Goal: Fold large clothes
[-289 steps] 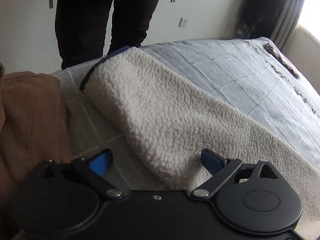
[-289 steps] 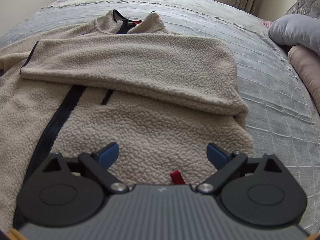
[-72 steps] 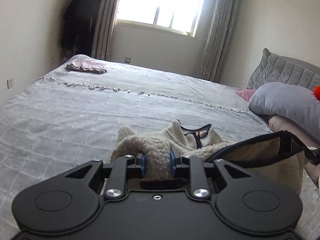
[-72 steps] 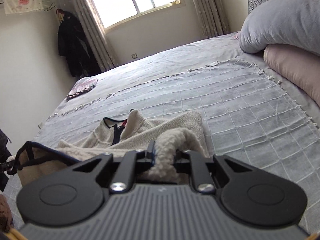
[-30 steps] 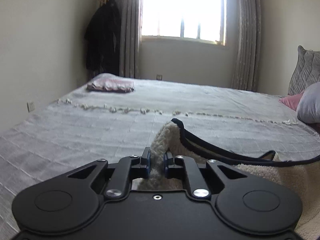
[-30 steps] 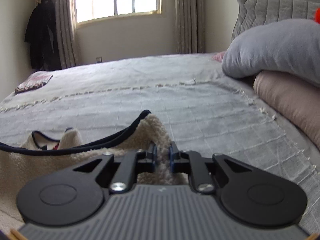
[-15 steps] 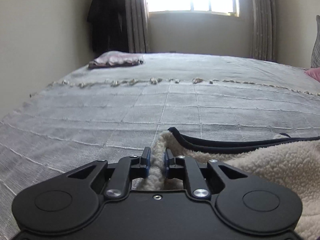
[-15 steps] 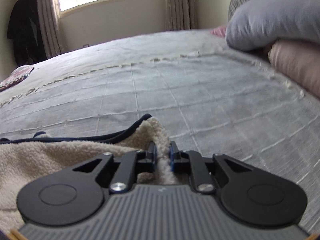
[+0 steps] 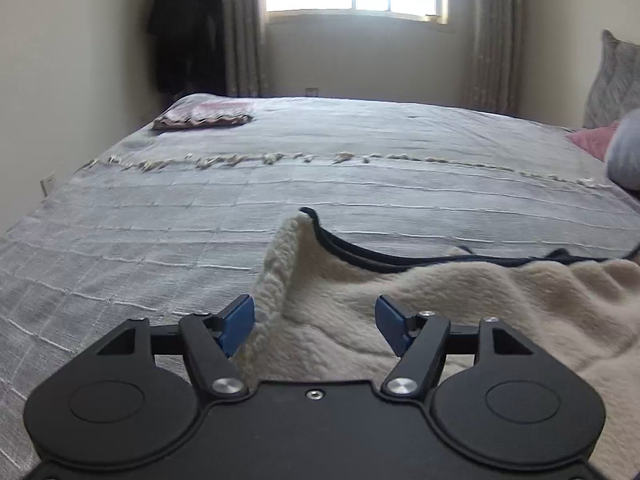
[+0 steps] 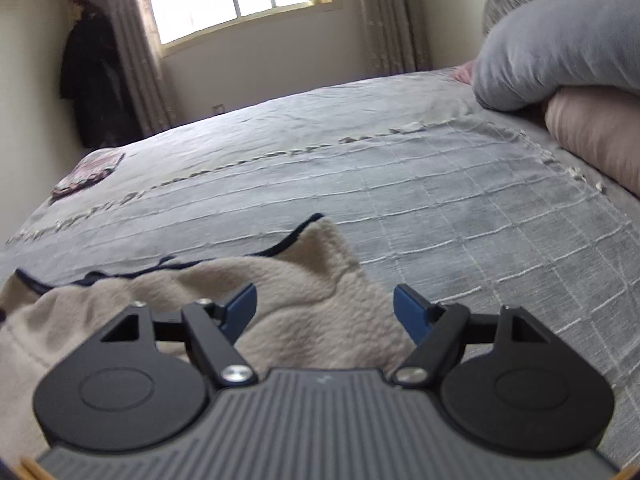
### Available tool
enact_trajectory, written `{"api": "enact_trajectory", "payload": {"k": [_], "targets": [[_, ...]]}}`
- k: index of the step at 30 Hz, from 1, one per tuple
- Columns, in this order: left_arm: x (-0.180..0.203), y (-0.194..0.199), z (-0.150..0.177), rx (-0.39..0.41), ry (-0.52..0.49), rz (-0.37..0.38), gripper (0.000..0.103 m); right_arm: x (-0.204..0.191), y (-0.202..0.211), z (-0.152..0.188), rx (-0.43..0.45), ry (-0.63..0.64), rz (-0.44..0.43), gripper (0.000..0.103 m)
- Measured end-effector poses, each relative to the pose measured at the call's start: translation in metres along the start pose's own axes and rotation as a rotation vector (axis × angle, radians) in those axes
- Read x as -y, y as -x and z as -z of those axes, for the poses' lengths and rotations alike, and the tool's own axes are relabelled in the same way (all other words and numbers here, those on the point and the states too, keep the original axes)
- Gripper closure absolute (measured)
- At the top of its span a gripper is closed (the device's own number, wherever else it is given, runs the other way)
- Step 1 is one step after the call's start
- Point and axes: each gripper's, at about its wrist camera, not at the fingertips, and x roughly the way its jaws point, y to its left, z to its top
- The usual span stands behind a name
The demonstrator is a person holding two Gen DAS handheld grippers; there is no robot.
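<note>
Both corners of the fleece (image 9: pixel 460 304), pinched half a second ago, have been let go. It is spread on the bedspread (image 9: pixel 360 184) ahead of both tools, dark-trimmed edge farthest away. The left gripper (image 9: pixel 316 322) is angled down at the bed; its jaws are opening, a raised corner standing between them by the left pad, unpressed. The right gripper (image 10: pixel 325 312) is tilted down likewise, jaws opening over the other corner, pads clear.

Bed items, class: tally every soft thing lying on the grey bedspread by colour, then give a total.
Cream fleece jacket with dark trim: 1
Grey pillow: 1
Pink pillows: 2
Pink patterned folded cloth: 1
Total: 5
</note>
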Motion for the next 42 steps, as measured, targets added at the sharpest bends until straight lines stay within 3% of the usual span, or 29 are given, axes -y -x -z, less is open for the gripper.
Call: {"api": "enact_trajectory", "payload": {"k": [5,7,9,12,14,16,18,20,24,27,30,33,37,39,42], "targets": [[0.039,0.037,0.024,-0.006,0.001,0.179,0.033,-0.056,0.022,0.031,-0.022,0.127,-0.090,0.028],[0.043,0.035,0.042,-0.028,-0.032,0.178,0.033,-0.065,0.021,0.043,-0.051,0.157,-0.066,0.028],[0.030,0.025,0.065,-0.035,-0.103,0.131,0.030,-0.056,0.020,0.055,-0.077,0.185,-0.016,0.028],[-0.010,0.034,0.068,-0.047,0.003,0.164,0.030,-0.017,0.033,0.056,-0.091,0.104,-0.007,0.028],[-0.025,0.051,0.063,-0.063,0.036,0.100,0.032,-0.002,0.053,0.051,-0.104,0.054,-0.025,0.027],[-0.042,0.072,0.063,-0.075,0.066,0.129,0.030,0.009,0.074,0.048,-0.111,0.048,-0.046,0.025],[-0.058,0.093,0.066,-0.082,0.104,0.152,0.013,0.020,0.096,0.050,-0.105,0.034,-0.087,0.014],[-0.071,0.111,0.072,-0.093,0.133,0.152,0.007,0.028,0.115,0.051,-0.098,0.033,-0.072,0.013],[-0.102,0.137,0.088,-0.158,0.270,0.170,0.004,0.047,0.137,0.059,-0.133,-0.001,-0.046,0.010],[-0.120,0.142,0.108,-0.221,0.419,0.241,0.004,0.062,0.147,0.072,-0.163,-0.065,-0.054,0.008],[-0.127,0.130,0.130,-0.308,0.562,0.322,0.004,0.073,0.146,0.089,-0.217,-0.128,-0.054,0.008],[-0.126,0.114,0.144,-0.333,0.658,0.350,0.006,0.079,0.133,0.104,-0.291,-0.197,-0.080,0.007],[-0.120,0.095,0.145,-0.269,0.726,0.357,0.009,0.080,0.113,0.105,-0.300,-0.291,-0.164,0.007],[-0.117,0.085,0.144,-0.247,0.750,0.338,0.021,0.081,0.102,0.099,-0.276,-0.339,-0.192,0.006],[-0.113,0.076,0.145,-0.185,0.798,0.302,0.035,0.085,0.081,0.092,-0.260,-0.417,-0.149,0.009]]}}
